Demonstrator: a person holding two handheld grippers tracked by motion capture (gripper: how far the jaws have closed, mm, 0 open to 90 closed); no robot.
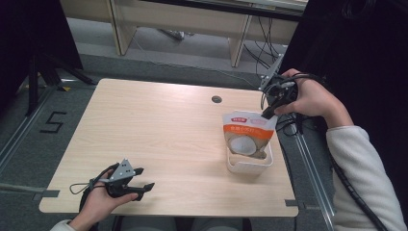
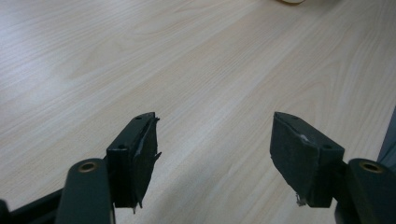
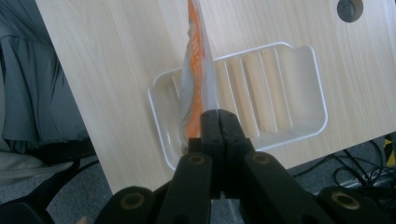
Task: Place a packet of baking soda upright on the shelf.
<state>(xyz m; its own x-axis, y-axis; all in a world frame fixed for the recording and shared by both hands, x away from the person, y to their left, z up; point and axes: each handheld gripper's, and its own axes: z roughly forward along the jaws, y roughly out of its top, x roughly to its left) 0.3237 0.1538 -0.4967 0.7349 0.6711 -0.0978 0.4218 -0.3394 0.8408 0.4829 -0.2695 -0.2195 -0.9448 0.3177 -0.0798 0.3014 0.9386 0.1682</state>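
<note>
An orange and white packet (image 1: 248, 132) with a round white thing printed or showing on its front stands upright in a white ribbed tray (image 1: 250, 166) at the table's right side. My right gripper (image 1: 266, 114) is shut on the packet's top right corner. In the right gripper view the packet (image 3: 196, 70) runs edge-on from the shut gripper (image 3: 217, 115) down into the tray (image 3: 299, 93). My left gripper (image 1: 146, 177) rests near the front left edge, open, with nothing in it. In the left gripper view the gripper (image 2: 215, 158) stands wide apart over bare wood.
The wooden table (image 1: 159, 130) has a round cable hole (image 1: 216, 99) behind the tray, also the cable hole (image 3: 349, 8) in the right gripper view. The tray sits close to the right edge. Desk legs and cables lie on the floor beyond.
</note>
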